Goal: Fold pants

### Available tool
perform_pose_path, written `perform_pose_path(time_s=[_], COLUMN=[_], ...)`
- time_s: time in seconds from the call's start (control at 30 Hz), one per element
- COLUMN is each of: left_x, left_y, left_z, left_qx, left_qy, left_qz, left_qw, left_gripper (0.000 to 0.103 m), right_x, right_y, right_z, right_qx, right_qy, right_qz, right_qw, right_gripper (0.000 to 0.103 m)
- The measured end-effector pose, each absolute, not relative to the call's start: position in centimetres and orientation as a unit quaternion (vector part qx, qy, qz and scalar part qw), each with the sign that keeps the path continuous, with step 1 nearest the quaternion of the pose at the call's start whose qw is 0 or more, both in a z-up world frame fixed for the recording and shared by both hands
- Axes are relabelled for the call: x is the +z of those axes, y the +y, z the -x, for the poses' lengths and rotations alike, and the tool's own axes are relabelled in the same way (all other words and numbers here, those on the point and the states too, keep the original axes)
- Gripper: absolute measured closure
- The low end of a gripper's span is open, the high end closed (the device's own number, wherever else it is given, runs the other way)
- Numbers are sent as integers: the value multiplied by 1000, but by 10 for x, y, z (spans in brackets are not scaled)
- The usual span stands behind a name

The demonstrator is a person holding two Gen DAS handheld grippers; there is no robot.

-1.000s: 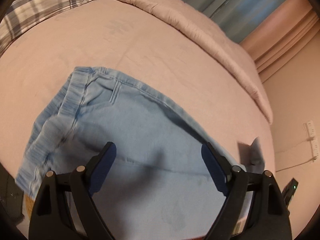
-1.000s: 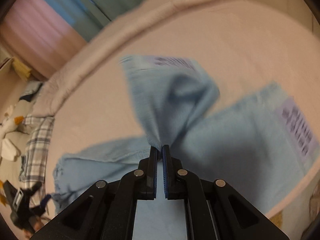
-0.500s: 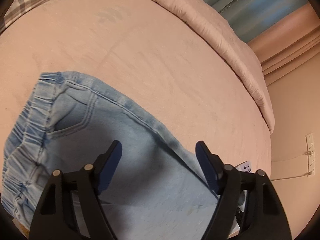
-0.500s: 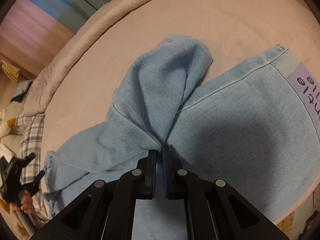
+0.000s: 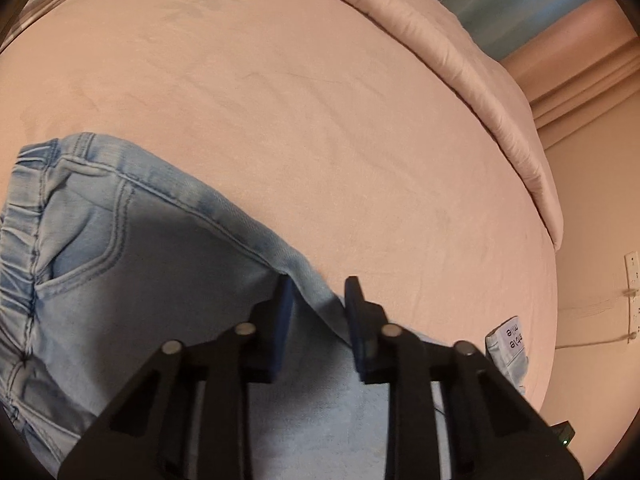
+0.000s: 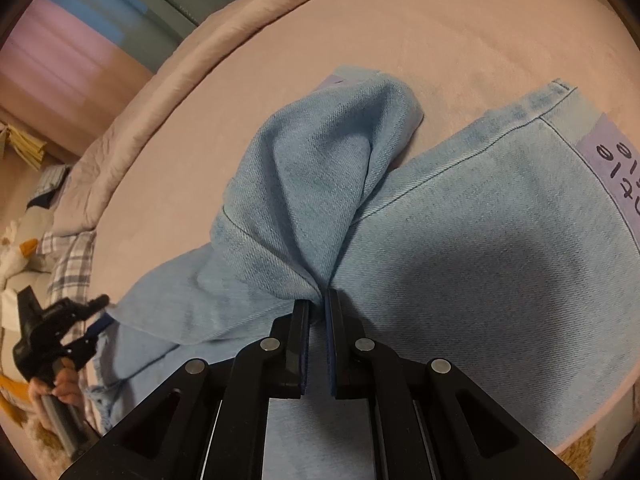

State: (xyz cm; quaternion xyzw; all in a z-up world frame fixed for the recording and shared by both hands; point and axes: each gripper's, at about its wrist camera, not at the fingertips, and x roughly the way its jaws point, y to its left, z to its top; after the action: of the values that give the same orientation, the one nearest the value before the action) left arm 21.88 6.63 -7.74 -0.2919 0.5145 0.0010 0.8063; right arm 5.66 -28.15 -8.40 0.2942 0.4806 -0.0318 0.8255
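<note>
Pants (image 6: 460,280): light-blue twill denim, matt. Bedsheet (image 5: 320,120): pink, soft, velvety cloth.

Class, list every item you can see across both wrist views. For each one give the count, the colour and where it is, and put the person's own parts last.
pants: one, light blue denim, on the bed, one leg bunched up
bed sheet: one, pink, under the pants
duvet: one, pink, along the far edge
checked cloth: one, grey-white, at the bed's edge
curtains: blue and pink, behind
left claw: black, closing over the pants' edge
right claw: black, shut on pants
hand: one, holding the left claw's handle
</note>
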Motion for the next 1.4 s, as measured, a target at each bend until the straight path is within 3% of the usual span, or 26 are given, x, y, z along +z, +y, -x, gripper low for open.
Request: perform_pose_path(time_s=[0.1, 0.23, 0.83, 1.4], left_x=[-79, -70, -9, -9], left_y=[68, 68, 55, 49], left_z=[-216, -204, -105, -36], left_qx=[-3, -2, -28, -60], left_qy=[508, 491, 404, 386], left_qz=[297, 296, 286, 289], left_qw=[809, 820, 869, 874], left_gripper=[91, 94, 96, 96], right_x=[-85, -83, -57, -21], right_y=[-282, -281, -279, -283], right_z=[-56, -56, -43, -19], right_qx=[-31, -32, -39, -49], right_qy=[480, 481, 469, 409], right_qz=[-294, -289, -274, -267], right_qw=[826, 827, 839, 871], right_gripper=[98, 98, 98, 98])
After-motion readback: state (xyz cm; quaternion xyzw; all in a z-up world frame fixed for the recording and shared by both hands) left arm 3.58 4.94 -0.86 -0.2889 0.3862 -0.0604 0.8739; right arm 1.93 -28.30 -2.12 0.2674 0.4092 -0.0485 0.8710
